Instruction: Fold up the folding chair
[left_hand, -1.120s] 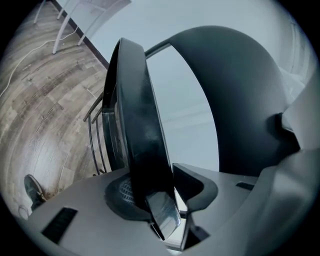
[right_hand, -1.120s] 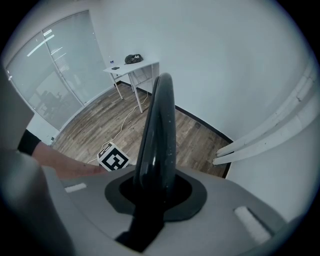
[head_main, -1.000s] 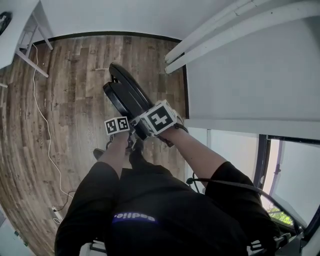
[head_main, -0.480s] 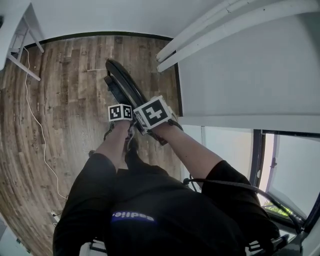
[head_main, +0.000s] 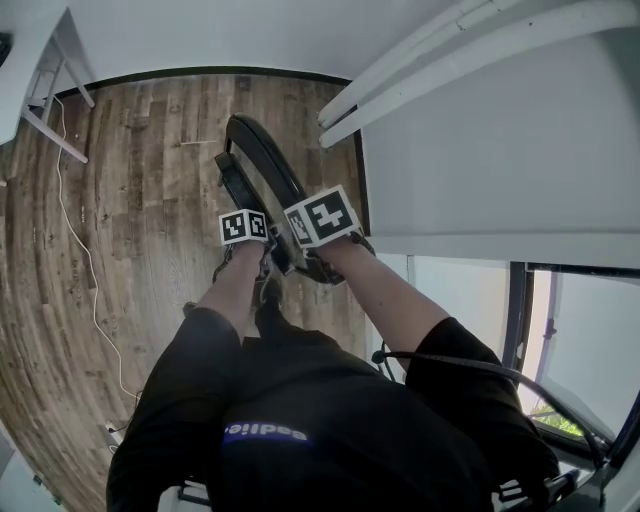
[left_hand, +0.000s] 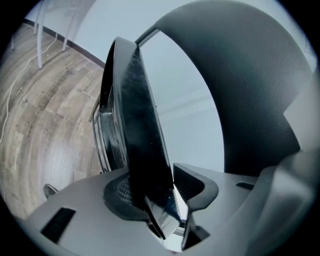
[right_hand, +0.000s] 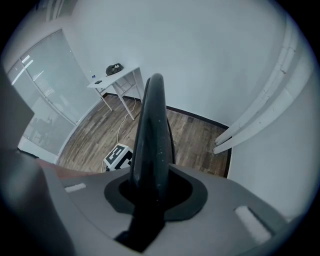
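Note:
The black folding chair stands folded almost flat on the wooden floor in front of the person's legs. My left gripper is shut on the thin edge of the chair's seat panel, which runs up between its pads. The padded backrest arches over on the right of that view. My right gripper points steeply down onto the backrest's rim. The rim fills the gap between the jaws, which are opening a little. The left gripper's marker cube shows just beside it.
A white desk stands at the far left with a white cable trailing over the floor. White wall and a slanted white beam close off the right side. A window lies low on the right.
Both grippers and the chair have shifted slightly right and away from the person in the head view, and the left marker cube has drawn closer to the right one. Both grips look the same.

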